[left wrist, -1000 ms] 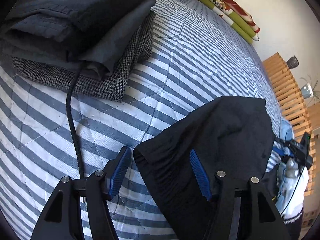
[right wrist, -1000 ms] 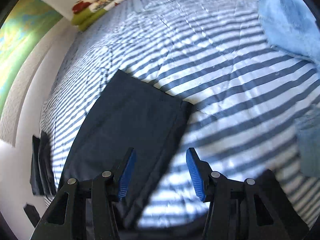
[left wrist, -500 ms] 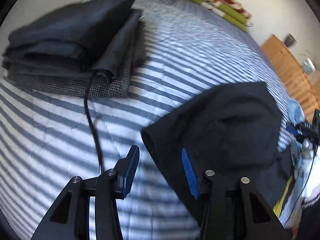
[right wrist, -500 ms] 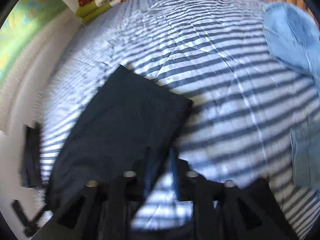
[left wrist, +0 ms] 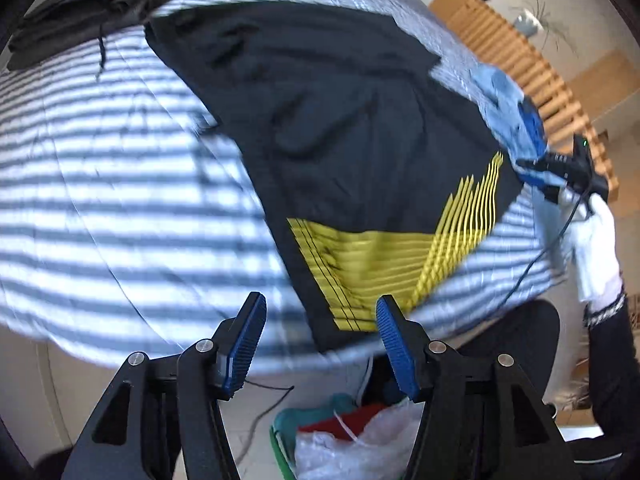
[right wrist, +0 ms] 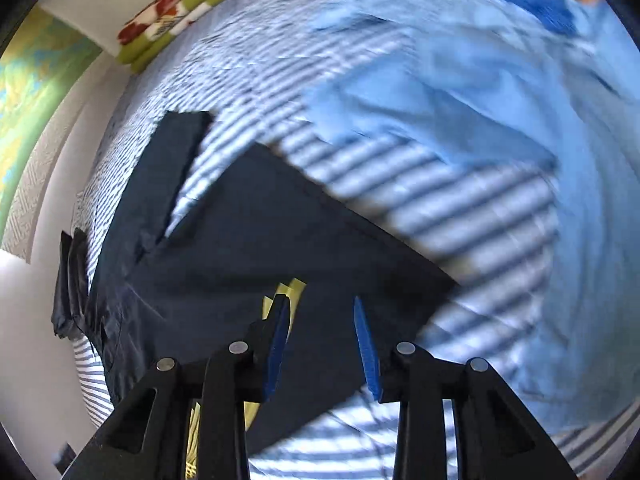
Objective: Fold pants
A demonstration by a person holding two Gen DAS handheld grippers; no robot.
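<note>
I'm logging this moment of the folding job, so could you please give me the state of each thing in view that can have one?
Left gripper: open, holding nothing.
Right gripper: open, holding nothing.
Black pants: lying on the striped bed, not neatly folded.
Dark clothes stack: folded, at the bed's far corner.
Light blue garment: crumpled, unfolded.

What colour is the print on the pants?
Yellow stripes on the black pants, clearest in the left wrist view.

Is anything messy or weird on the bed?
Yes. The black pants lie crooked across the striped bed, with one yellow-striped end hanging over the edge. A light blue cloth lies crumpled next to them.
</note>
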